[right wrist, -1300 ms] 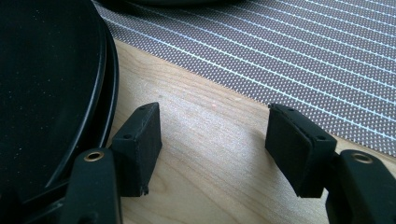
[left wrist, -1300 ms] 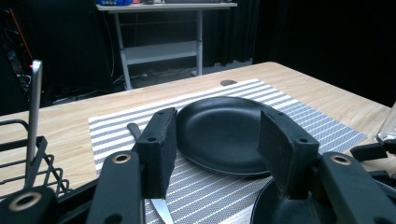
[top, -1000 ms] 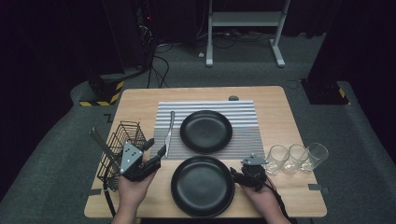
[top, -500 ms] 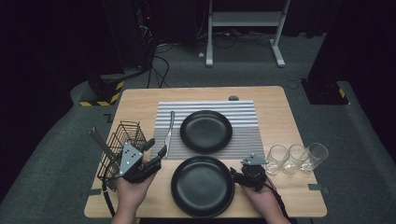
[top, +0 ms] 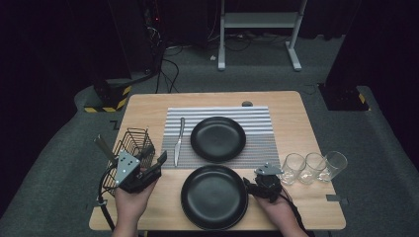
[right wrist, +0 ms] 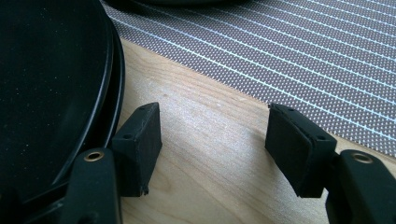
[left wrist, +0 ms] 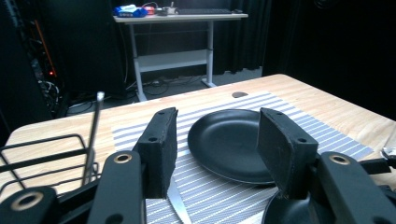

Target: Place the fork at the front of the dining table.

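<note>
Your left tongs (left wrist: pixel 212 154) stand wide apart with nothing between the jaws, raised above the near part of the table (left wrist: pixel 327 105). Just beyond them a black plate (left wrist: pixel 229 142) lies on the striped mat (left wrist: pixel 205 196), and the rim of a second black plate (left wrist: pixel 285 210) shows near the right jaw. A knife blade (left wrist: pixel 179 207) lies on the mat under the left jaw. To your left sits a black wire basket (left wrist: pixel 42 156) with a thin metal handle (left wrist: pixel 92 135) standing up from it. Far behind the table, a white desk (left wrist: pixel 180 18) stands against dark curtains.
</note>
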